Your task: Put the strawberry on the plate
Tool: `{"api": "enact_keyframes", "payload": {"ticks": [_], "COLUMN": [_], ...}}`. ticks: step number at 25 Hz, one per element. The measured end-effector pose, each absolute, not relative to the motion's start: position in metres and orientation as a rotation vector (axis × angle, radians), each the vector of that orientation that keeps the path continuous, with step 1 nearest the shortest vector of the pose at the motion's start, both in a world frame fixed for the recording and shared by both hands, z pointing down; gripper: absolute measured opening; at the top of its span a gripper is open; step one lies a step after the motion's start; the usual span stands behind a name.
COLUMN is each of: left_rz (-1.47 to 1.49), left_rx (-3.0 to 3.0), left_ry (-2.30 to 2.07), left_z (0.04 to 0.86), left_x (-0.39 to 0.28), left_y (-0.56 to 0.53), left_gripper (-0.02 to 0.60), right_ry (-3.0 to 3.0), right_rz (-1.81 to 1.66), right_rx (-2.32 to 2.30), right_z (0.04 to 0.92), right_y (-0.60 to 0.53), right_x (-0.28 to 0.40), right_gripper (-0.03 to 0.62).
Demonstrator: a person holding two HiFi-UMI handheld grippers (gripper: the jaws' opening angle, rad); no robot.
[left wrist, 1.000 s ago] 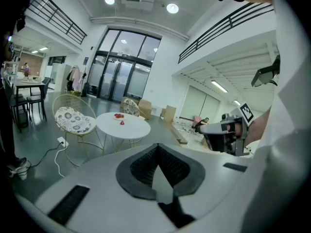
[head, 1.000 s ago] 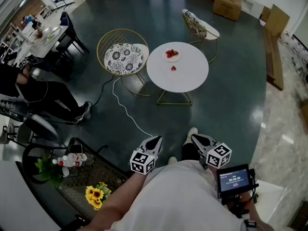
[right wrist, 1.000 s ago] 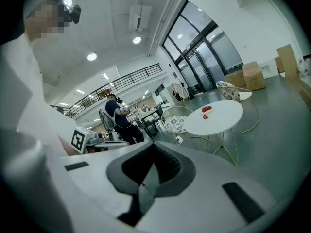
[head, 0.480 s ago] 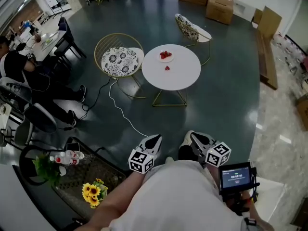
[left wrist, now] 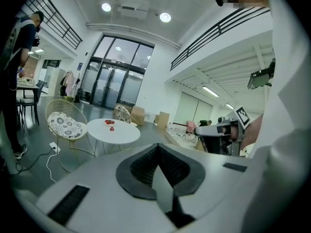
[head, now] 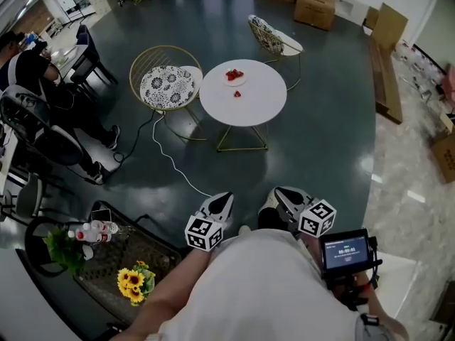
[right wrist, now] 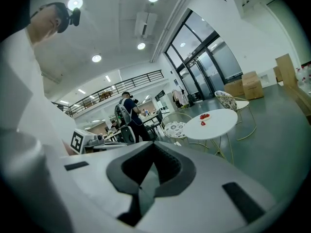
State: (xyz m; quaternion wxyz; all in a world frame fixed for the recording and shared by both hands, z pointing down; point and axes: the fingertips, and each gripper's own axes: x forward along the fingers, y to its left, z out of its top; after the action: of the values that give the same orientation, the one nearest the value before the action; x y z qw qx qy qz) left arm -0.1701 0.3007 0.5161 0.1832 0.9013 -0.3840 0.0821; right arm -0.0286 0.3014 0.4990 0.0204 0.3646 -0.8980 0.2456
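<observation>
Left tool [head: 219, 206] closed, empty | right tool [head: 286, 199] closed, empty

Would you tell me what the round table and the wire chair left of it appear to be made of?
Round table: smooth matte white top, perhaps painted wood or laminate; its thin gold legs look like metal rod.
Chair: gold wire frame, likely metal, with a patterned cushion, apparently fabric.

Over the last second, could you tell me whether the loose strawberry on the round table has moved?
No. The loose strawberry still lies just nearer than the plate on the round table; only the view has shifted.
</observation>
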Motion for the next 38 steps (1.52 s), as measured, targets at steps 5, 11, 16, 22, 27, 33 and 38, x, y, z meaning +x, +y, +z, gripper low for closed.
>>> {"api": "enact_keyframes", "payload": {"ticks": [5,11,16,22,27,33,38], "left_rz": [0.240,0.261,0.279,0.296,0.299,0.299,0.294], "left_rx": [2.562,2.566,2.569,2.565,2.572,2.575,2.580], "left_ry": [-1.058,-1.055,-1.037,-1.014,-0.996,-0.980,-0.976], "left_z": [0.514,0.513,0.513,0.518,0.520,0.522,0.517], "left_x": [-0.158,-0.154,-0.147,-0.142,-0.138,-0.135,-0.131], "left_y": [0.301,0.295,0.298,0.299,0.299,0.298,0.295], "left_gripper": [0.006,0.006,0.006,0.006,0.006,0.006,0.006], "right_ry": [-2.787,-2.783,-2.770,-2.744,-2.733,-2.728,-2.725], "right_rz": [0.785,0.803,0.822,0.852,0.865,0.867,0.863], "right_rx": [1.147,1.168,1.186,1.203,1.231,1.235,1.231], "right_z": [0.499,0.501,0.503,0.511,0.513,0.513,0.511], "right_y": [0.300,0.292,0.291,0.294,0.294,0.295,0.292], "right_x": [-0.023,-0.015,-0.009,-0.007,0.000,-0.001,0.000], "right_gripper": [0.008,0.008,0.008,0.008,0.008,0.008,0.008]}}
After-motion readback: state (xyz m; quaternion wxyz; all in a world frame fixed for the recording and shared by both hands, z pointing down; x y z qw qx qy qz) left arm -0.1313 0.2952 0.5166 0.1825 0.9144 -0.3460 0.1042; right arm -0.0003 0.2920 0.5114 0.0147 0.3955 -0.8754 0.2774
